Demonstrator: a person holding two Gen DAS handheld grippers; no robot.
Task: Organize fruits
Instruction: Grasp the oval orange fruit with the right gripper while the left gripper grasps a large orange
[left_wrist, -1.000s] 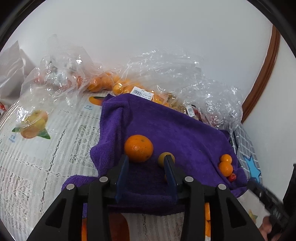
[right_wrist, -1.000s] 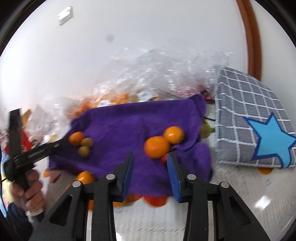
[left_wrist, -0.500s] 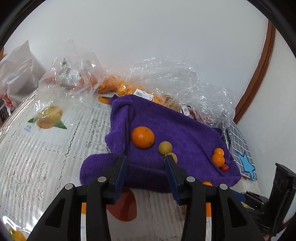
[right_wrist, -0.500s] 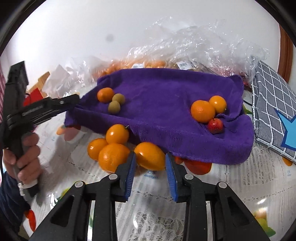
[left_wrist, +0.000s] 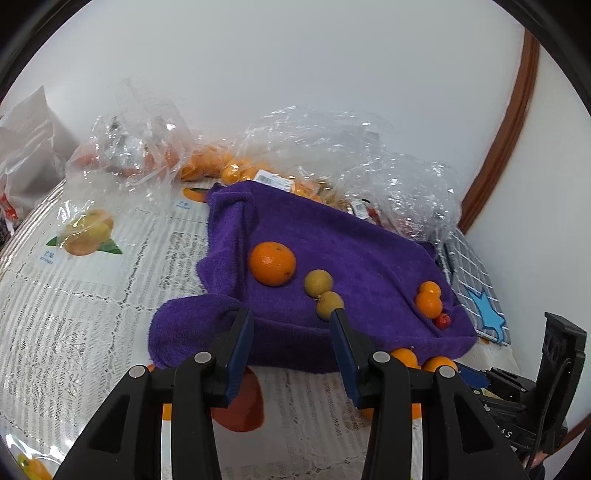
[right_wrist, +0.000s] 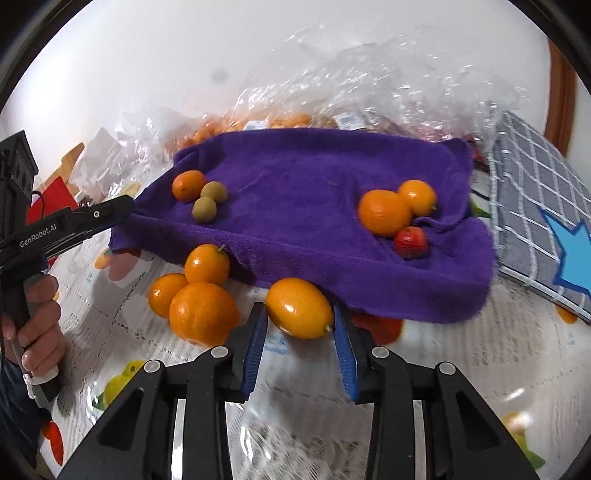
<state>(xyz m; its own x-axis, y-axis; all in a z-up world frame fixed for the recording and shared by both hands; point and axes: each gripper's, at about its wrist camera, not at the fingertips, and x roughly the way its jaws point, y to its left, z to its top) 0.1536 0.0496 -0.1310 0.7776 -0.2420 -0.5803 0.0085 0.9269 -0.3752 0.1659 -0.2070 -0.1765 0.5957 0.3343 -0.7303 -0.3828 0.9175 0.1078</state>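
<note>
Right wrist, tool (right_wrist: 297, 328) now nearer orange (right_wrist: 299, 313)

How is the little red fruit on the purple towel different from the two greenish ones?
The red fruit is bright red and glossy; the two greenish fruits are dull olive. It sits near the towel's right end beside two oranges, while they sit near the left end beside one. All rest on the purple towel.
</note>
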